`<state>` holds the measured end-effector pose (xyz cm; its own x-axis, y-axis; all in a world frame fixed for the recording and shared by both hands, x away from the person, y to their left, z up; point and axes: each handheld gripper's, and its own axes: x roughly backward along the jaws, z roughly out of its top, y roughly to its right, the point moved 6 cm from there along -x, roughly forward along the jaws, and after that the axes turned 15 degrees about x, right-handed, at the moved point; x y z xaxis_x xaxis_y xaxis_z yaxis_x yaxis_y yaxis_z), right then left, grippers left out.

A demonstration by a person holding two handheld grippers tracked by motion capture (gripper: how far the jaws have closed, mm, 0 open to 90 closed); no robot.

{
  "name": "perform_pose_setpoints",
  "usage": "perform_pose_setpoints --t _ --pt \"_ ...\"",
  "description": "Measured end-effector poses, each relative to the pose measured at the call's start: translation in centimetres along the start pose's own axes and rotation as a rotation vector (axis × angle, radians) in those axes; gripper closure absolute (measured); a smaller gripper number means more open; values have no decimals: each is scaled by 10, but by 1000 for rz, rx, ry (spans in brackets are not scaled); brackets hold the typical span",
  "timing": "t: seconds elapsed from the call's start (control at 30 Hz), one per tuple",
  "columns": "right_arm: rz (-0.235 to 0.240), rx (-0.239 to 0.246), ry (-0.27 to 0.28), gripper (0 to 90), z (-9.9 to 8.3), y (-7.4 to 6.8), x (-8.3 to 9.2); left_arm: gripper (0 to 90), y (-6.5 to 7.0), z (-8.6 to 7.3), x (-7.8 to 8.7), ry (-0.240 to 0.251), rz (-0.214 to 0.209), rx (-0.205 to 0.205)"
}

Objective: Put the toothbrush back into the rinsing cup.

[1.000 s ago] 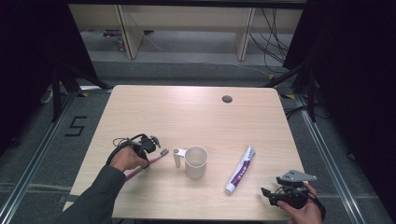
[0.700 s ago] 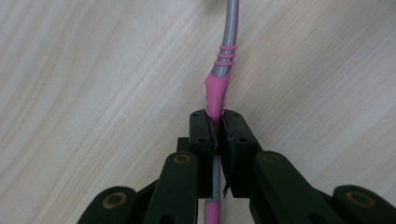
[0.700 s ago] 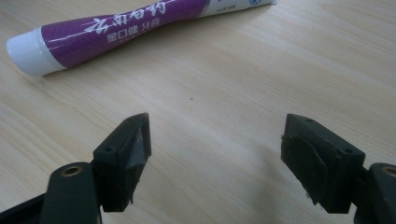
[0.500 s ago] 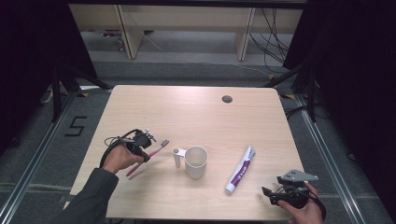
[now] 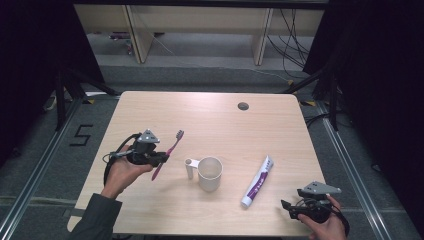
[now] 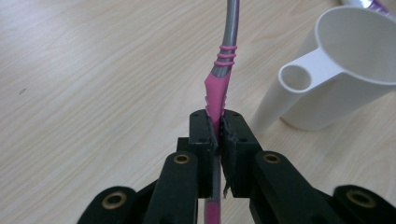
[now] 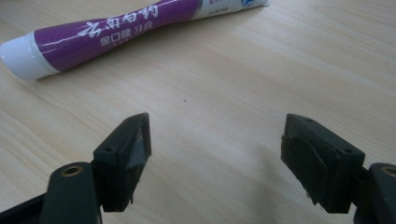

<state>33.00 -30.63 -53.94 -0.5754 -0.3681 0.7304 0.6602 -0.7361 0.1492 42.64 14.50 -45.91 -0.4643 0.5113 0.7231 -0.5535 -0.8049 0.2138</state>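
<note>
Pink toothbrush (image 5: 167,154) now off the desk (image 5: 210,112), where a second ago it lay flat beside the cup; tilted, bristle head up and away from the person, well left of the white handled cup (image 5: 209,173); left gripper (image 5: 159,159) clamped on its handle, jaws tight together around the pink grip (image 6: 215,95); pickup looks done, carrying to the cup likely follows; right gripper (image 5: 286,206) unmoved, jaws apart and empty, near the purple toothpaste tube (image 7: 116,29).

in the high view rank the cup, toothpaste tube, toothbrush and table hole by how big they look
1. toothbrush and toothpaste tube: similar length, too close to rank
2. cup
3. table hole
</note>
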Motion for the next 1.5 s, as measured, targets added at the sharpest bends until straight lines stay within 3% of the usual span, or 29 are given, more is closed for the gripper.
perform_pose_setpoints --t 0.1,0.17,0.2,0.27,0.37,0.4,0.47,0.5,0.53,0.57,0.63,0.67,0.7,0.77,0.83,0.87,0.9,0.97,1.03,1.2,1.27,1.3,1.37,1.43,1.5 --pt "-5 13 13 250 1 1 -1 830 3 -2 0 42 -5 9" --pt "9 -49 -13 250 0 -4 1 830 4 -2 1 83 -21 24" --pt "-5 15 9 251 0 1 0 830 6 -3 1 102 -23 27" --pt "0 1 4 251 0 1 0 830 8 -3 0 127 -37 34" --pt "-4 -1 3 251 0 1 0 830 10 -4 0 145 -45 44" --pt "2 -41 -17 251 -1 -2 1 830 10 -4 -1 155 -48 45" --pt "4 -36 -12 250 0 -2 1 830 11 -5 -2 166 -62 52" --pt "0 -2 -4 251 0 1 1 830 11 -6 -2 169 -64 51" --pt "-4 -22 -6 251 -1 -1 1 829 11 -7 -3 161 -67 47" --pt "-4 1 -5 251 0 1 1 830 10 -7 -3 165 -63 43" --pt "8 -38 -17 251 0 -2 2 830 10 -5 -2 187 -66 57" --pt "8 -38 -17 251 0 -2 2 830 11 -3 -2 209 -66 75" --pt "1 -8 -1 251 0 0 0 830 12 -2 0 226 -64 78" --pt "0 -7 0 251 0 0 1 830 12 -2 1 225 -75 74" --pt "-2 4 6 251 0 1 0 830 12 -1 3 228 -59 57" --pt "2 -46 -10 251 0 -3 1 829 12 0 3 242 -64 57" --pt "-7 -9 -3 251 -1 -1 1 830 12 0 4 256 -66 66" --pt "9 -47 -6 251 1 -4 2 830 14 3 7 294 -77 84" --pt "0 -9 4 252 0 0 0 830 15 6 9 331 -83 84" --pt "5 -37 -1 252 0 -2 1 830 20 10 11 399 -115 95" --pt "-10 1 6 251 0 2 1 830 22 12 12 414 -124 101" --pt "-2 -39 6 252 0 -2 1 830 24 13 13 430 -129 100" --pt "-5 -45 0 252 0 -2 1 829 29 18 15 468 -144 98" --pt "-26 16 16 251 0 4 0 829 32 20 18 488 -154 106" --pt "-16 26 19 252 0 4 0 829 33 21 19 494 -160 102"
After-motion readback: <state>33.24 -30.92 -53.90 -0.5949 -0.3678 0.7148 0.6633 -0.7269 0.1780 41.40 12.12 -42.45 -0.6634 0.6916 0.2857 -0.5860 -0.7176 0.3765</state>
